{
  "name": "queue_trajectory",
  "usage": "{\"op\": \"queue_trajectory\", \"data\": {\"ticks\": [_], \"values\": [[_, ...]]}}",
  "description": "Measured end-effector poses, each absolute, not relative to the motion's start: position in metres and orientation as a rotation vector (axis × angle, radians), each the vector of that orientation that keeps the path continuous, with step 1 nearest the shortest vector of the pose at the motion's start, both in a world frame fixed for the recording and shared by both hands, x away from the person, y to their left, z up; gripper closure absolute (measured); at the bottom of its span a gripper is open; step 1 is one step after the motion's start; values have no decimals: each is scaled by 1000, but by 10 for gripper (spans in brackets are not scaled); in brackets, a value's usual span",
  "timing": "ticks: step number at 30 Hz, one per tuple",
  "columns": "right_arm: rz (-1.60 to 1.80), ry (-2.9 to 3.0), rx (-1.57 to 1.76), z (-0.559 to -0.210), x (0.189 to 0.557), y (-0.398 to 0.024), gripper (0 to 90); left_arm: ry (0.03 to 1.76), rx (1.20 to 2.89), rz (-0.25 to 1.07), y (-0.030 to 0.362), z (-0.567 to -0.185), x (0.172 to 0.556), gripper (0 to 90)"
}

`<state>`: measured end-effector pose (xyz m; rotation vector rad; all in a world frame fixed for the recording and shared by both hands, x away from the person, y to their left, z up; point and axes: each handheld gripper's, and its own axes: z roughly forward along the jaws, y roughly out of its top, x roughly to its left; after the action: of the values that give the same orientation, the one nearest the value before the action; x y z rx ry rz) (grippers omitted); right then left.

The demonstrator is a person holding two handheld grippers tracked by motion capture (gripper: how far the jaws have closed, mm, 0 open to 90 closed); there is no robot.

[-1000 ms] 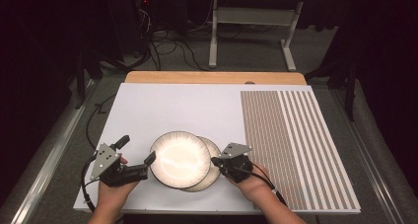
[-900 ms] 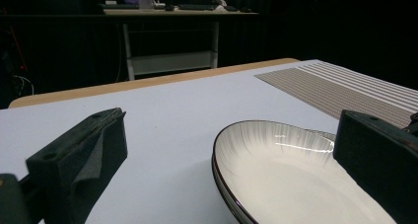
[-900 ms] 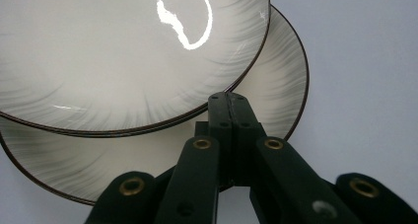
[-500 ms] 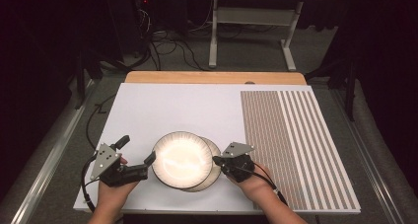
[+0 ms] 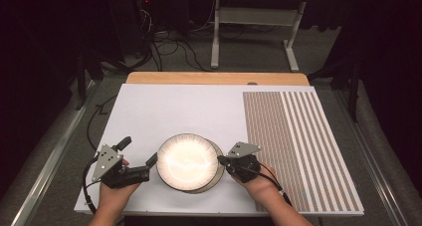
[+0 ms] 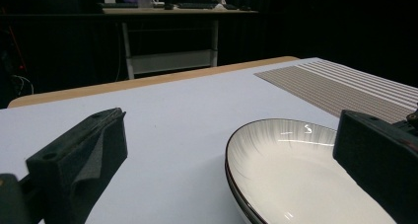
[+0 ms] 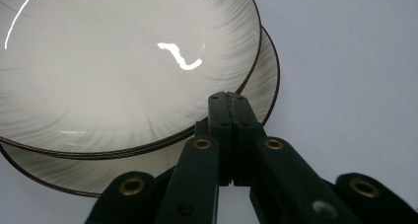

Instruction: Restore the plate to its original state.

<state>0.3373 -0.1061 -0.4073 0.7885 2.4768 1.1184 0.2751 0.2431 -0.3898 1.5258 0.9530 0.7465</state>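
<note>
While our left gripper waits with its jaws spread wide, one jaw just beside the near-left rim of the top plate, we seem to be starting to separate two stacked plates at the near edge of the white mat. That plate sits offset on the bottom plate. Our right gripper has its jaws pressed together, and its tips look to rest on the lower plate's exposed rim. Next we judge the left jaws must close on the upper rim before lifting.

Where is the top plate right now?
In the high view the top plate sits near the table's front edge, stacked off-centre on a lower plate, between the left gripper and right gripper.
</note>
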Motion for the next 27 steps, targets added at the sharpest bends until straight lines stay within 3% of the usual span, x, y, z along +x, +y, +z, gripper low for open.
{"op": "queue_trajectory", "data": {"ticks": [27], "values": [[1123, 2440, 817, -401, 339, -121, 900, 953, 1527, 746, 242, -390, 275, 6]]}}
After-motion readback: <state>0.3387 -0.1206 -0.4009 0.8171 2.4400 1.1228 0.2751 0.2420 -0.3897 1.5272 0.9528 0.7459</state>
